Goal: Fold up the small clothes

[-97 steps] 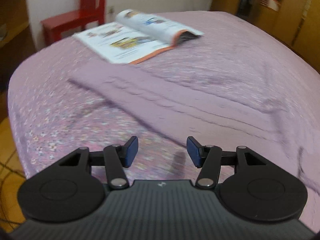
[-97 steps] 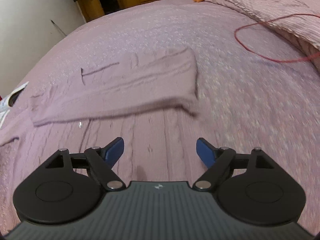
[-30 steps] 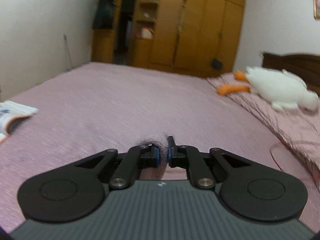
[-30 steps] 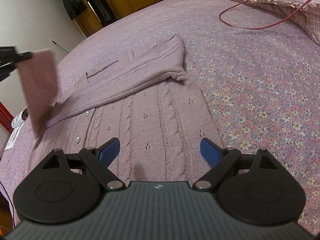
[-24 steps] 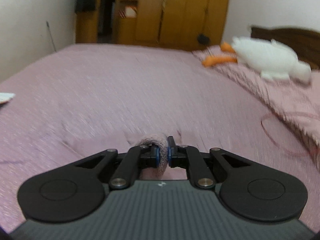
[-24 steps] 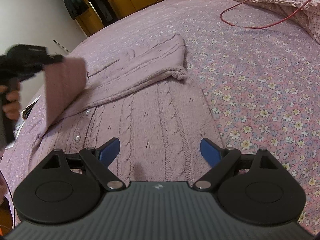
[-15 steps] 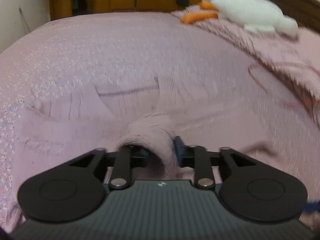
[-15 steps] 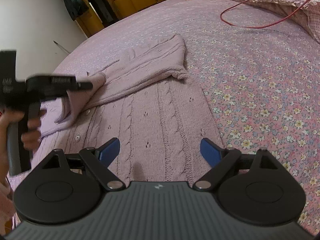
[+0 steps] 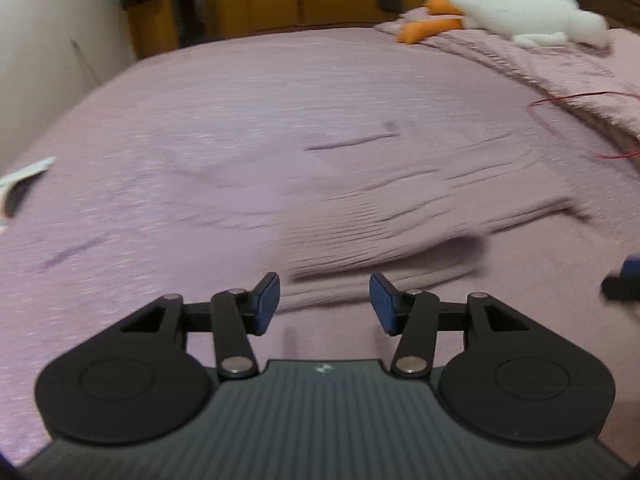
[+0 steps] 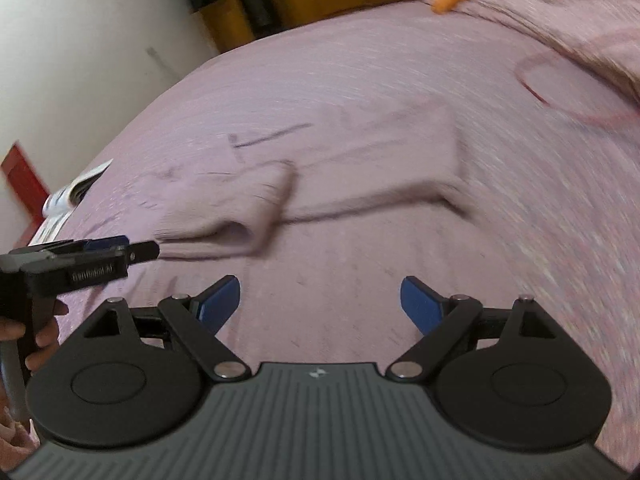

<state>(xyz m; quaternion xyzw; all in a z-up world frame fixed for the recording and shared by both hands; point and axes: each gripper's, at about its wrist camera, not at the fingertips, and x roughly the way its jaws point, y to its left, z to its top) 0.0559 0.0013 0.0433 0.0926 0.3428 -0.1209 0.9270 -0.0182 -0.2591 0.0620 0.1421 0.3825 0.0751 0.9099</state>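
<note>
Pink flowered bedspread [image 9: 200,92] is filling both views, with wardrobes at twelve o'clock and a white plush goose [image 9: 520,12] lying at one o'clock on the far side. A red cable [image 9: 568,98] is curling near two o'clock, and a magazine [image 10: 72,196] is peeking in at nine o'clock.

I am holding my left gripper [image 9: 324,304] just above the bed with its jaws standing wide and nothing between them. My right gripper [image 10: 320,304] is hovering wide too, gripping nothing. Both views are smearing with motion, so fine detail is escaping me.

The sweater [image 10: 360,184] is lying flat on the bedspread, straight ahead of both grippers at twelve o'clock. One sleeve [image 9: 360,232] is lying folded across the body, its ribbed cuff sitting just past my left fingertips; in the right view my left gripper is pointing at that cuff from nine o'clock, close to it, though I cannot tell if it is touching.

I am judging the knit as soft, light and floppy, with cables giving it some bulk; it is likely going to sag and stretch when lifted. Pinching a doubled edge, at the hem or shoulder corners, looks safest, one gripper to each corner.
</note>
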